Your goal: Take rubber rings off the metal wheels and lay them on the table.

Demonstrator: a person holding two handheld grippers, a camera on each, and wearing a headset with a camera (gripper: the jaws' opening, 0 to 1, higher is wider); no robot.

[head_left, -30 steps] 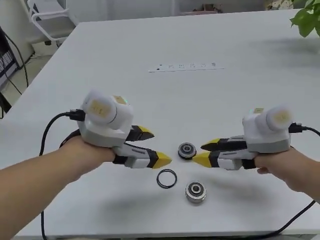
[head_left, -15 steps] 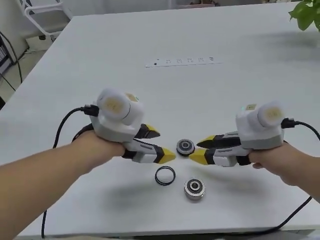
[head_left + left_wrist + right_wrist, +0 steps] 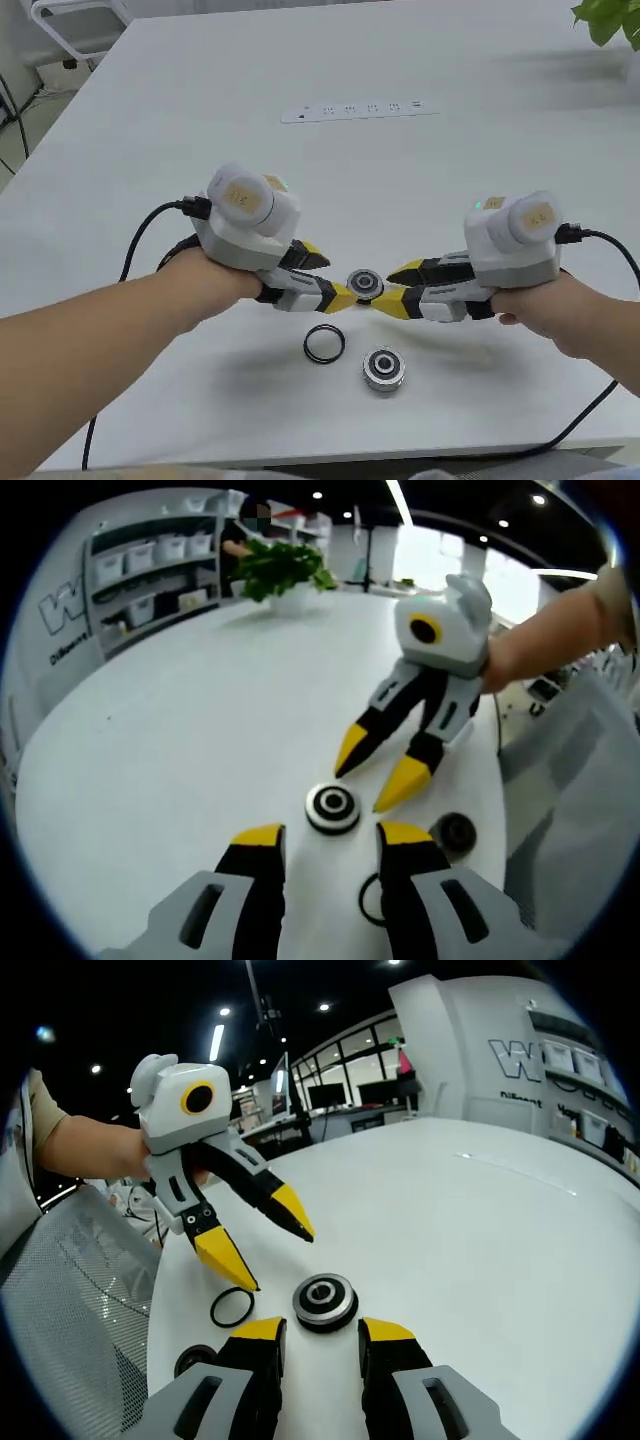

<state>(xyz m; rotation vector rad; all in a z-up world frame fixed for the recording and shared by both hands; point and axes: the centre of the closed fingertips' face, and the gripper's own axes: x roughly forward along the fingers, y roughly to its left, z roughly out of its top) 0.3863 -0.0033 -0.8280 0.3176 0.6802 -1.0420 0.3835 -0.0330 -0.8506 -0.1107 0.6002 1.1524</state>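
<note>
The left gripper [image 3: 332,278] and right gripper [image 3: 395,287], jaws spread, have closed in from either side on the far wheel [image 3: 365,284], which looks next for stripping: clamp it, peel, lay beside the near loose ring [image 3: 324,344].

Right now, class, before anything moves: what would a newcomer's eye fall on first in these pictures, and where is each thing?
The left tongs and the right tongs, both yellow-tipped and open, point at each other with a small metal wheel between their tips on the white table. Nearer the person lie a loose black rubber ring and, to its right, a second wheel.
</note>
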